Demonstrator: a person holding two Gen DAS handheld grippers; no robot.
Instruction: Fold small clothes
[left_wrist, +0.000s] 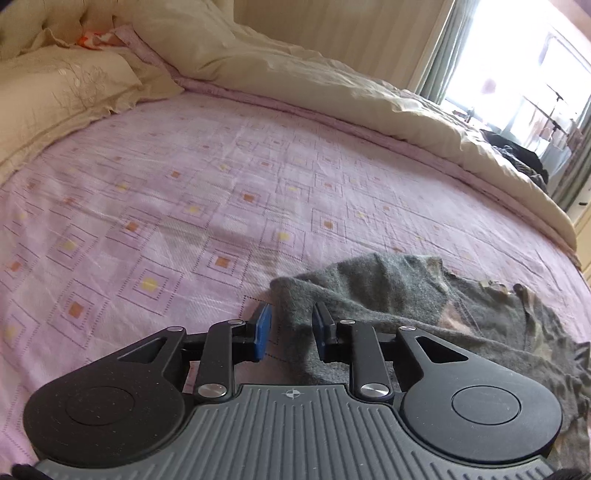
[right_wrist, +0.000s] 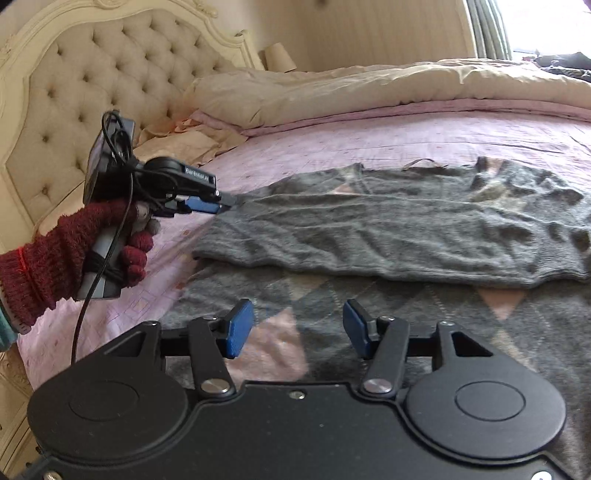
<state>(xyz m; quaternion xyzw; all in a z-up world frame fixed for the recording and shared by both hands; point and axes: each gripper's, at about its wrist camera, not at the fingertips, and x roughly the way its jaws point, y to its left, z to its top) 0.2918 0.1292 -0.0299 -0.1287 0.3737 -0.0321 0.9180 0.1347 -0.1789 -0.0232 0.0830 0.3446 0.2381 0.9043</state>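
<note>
A grey knit sweater (right_wrist: 388, 236) with a pink and grey diamond pattern lies on the pink bedspread (right_wrist: 406, 136), part of it folded over itself. My left gripper (left_wrist: 290, 332) is open, its blue pads (left_wrist: 263, 330) on either side of a raised edge of the sweater (left_wrist: 388, 291). In the right wrist view the left gripper (right_wrist: 221, 205) sits at the sweater's left edge, held by a hand in a red glove. My right gripper (right_wrist: 298, 328) is open and empty, just above the patterned part of the sweater.
A beige duvet (left_wrist: 314, 74) is bunched along the far side of the bed. Pillows (left_wrist: 66, 88) lie at the head by a tufted headboard (right_wrist: 110, 74). A bright window (left_wrist: 535, 55) and dark clothes (left_wrist: 517, 155) are at the far right.
</note>
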